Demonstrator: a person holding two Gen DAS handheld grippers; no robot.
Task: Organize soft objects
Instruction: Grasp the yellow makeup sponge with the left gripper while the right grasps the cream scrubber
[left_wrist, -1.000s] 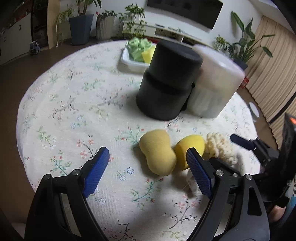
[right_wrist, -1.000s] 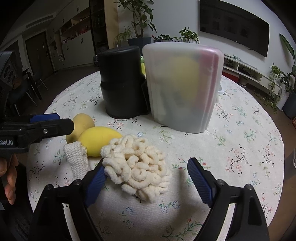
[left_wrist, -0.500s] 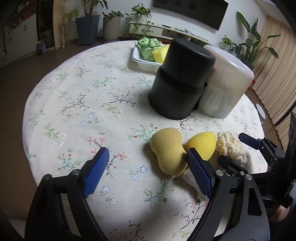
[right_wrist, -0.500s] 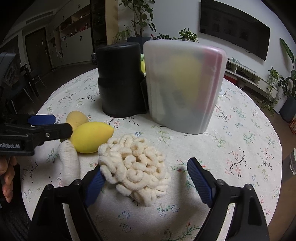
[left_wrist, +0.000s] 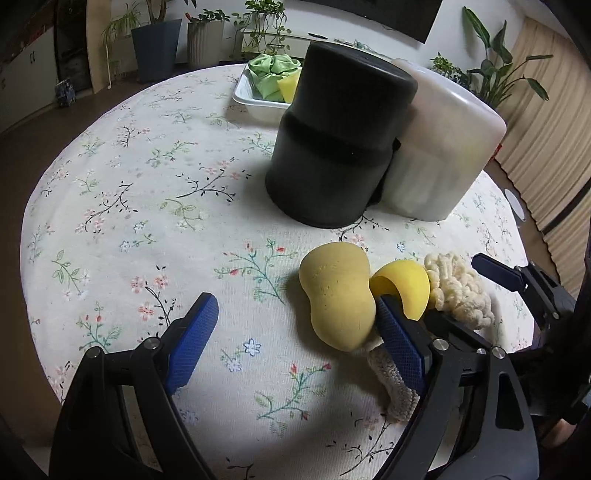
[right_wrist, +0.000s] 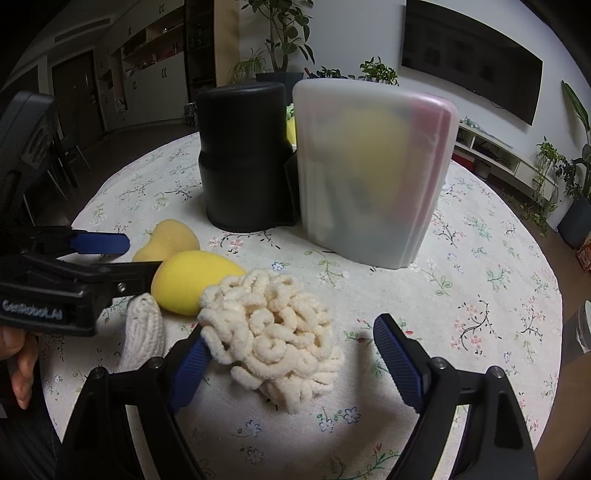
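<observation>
Since a second ago the left tool (left_wrist: 295, 332) has slid leftward, so the tan gourd-shaped sponge (left_wrist: 338, 295) now sits just inside its right finger, the yellow sponge (left_wrist: 404, 286) behind that finger. Its jaws stand wide, gripping nothing; the right finger lies over the knitted white piece (left_wrist: 391, 384). The right tool (right_wrist: 291, 356) has crept in on the cream chenille puff (right_wrist: 273, 332); it gapes wide too, left finger touching the puff. All lie on the floral worktop (left_wrist: 147, 206), before the black canister (right_wrist: 243, 155) and frosted container (right_wrist: 373, 173).
</observation>
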